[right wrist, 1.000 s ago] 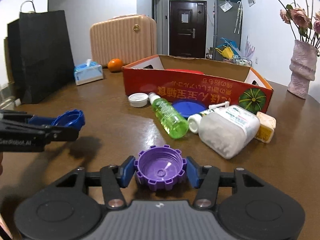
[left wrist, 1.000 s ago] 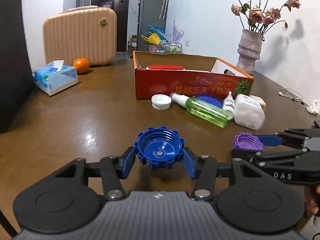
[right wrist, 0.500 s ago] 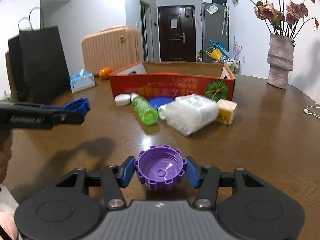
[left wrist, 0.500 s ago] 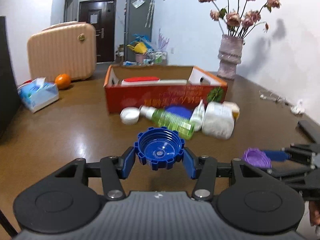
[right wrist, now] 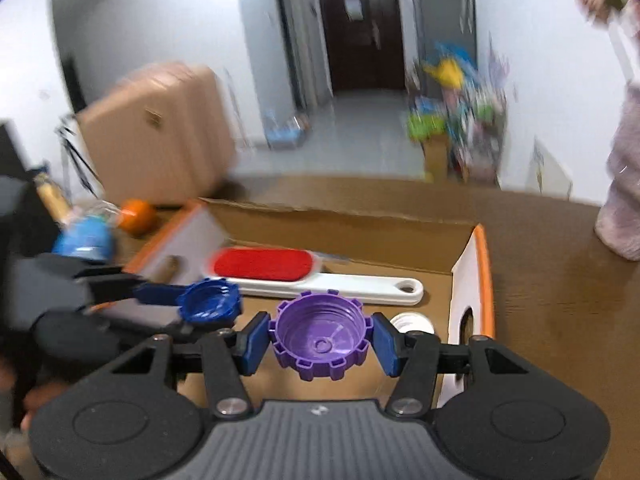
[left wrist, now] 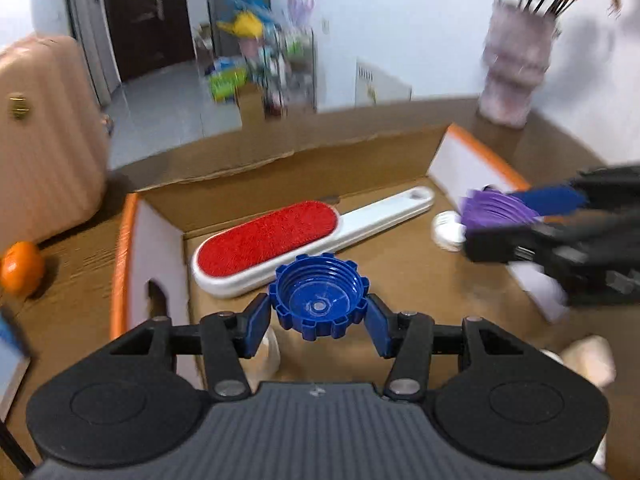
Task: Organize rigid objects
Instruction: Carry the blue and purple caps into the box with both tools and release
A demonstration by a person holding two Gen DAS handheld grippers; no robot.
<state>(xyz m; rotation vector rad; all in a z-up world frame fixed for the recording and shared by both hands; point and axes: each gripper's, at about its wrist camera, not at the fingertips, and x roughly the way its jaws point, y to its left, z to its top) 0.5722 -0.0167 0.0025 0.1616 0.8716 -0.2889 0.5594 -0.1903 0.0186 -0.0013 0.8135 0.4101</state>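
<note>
My left gripper (left wrist: 319,306) is shut on a blue ribbed cap (left wrist: 319,296) and holds it above the open cardboard box (left wrist: 280,168). My right gripper (right wrist: 320,340) is shut on a purple ribbed cap (right wrist: 320,334), also above the box (right wrist: 472,264). The right gripper with the purple cap (left wrist: 496,210) shows at the right of the left wrist view. The left gripper with the blue cap (right wrist: 210,300) shows at the left of the right wrist view. A red and white lint brush (left wrist: 288,240) lies on the box floor, with a small white cap (left wrist: 446,232) near it.
An orange (left wrist: 20,266) and a peach suitcase (left wrist: 44,136) stand left of the box on the brown table (right wrist: 560,300). A pale vase (left wrist: 514,80) stands at the back right. A white bottle top (left wrist: 268,354) shows just below the left fingers.
Both grippers have risen and moved forward from low over the table to above the box, each still holding its cap. The items in front of the box have dropped out of view.
</note>
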